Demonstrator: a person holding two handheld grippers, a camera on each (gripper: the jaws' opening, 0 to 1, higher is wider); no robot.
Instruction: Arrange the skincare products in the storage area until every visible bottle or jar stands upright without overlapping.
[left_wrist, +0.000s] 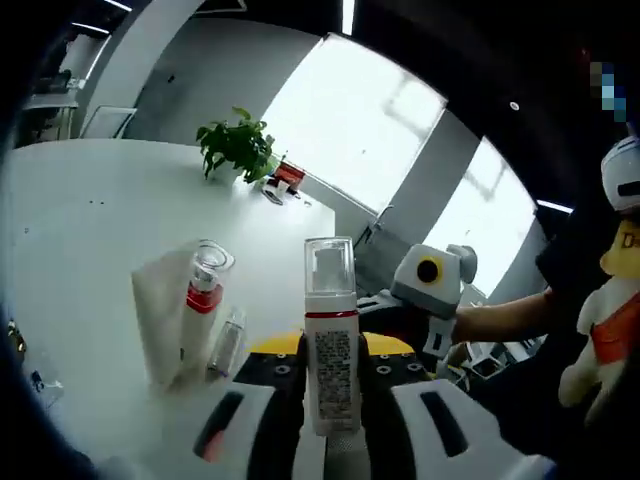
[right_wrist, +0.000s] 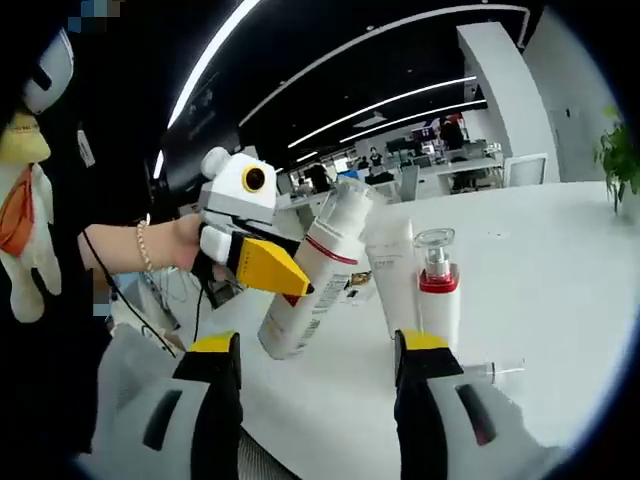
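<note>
My left gripper (left_wrist: 332, 368) is shut on a white pump bottle (left_wrist: 331, 340) with a clear cap and a red band, held above the white table (left_wrist: 90, 220). In the right gripper view this bottle (right_wrist: 312, 278) hangs tilted in the left gripper (right_wrist: 283, 275). On the table stand a white tube (left_wrist: 160, 310), a second red-banded bottle (left_wrist: 204, 295) and a small clear vial (left_wrist: 228, 342) lying beside them. My right gripper (right_wrist: 320, 352) is open just below the held bottle, facing the tube (right_wrist: 395, 270), the red-banded bottle (right_wrist: 438, 290) and the vial (right_wrist: 492, 371).
A potted plant (left_wrist: 238, 146) and small red items (left_wrist: 288, 176) sit at the table's far edge. The right gripper (left_wrist: 395, 310) and a person's hand (left_wrist: 500, 320) show past the held bottle. A plush toy (right_wrist: 20, 200) hangs on the person.
</note>
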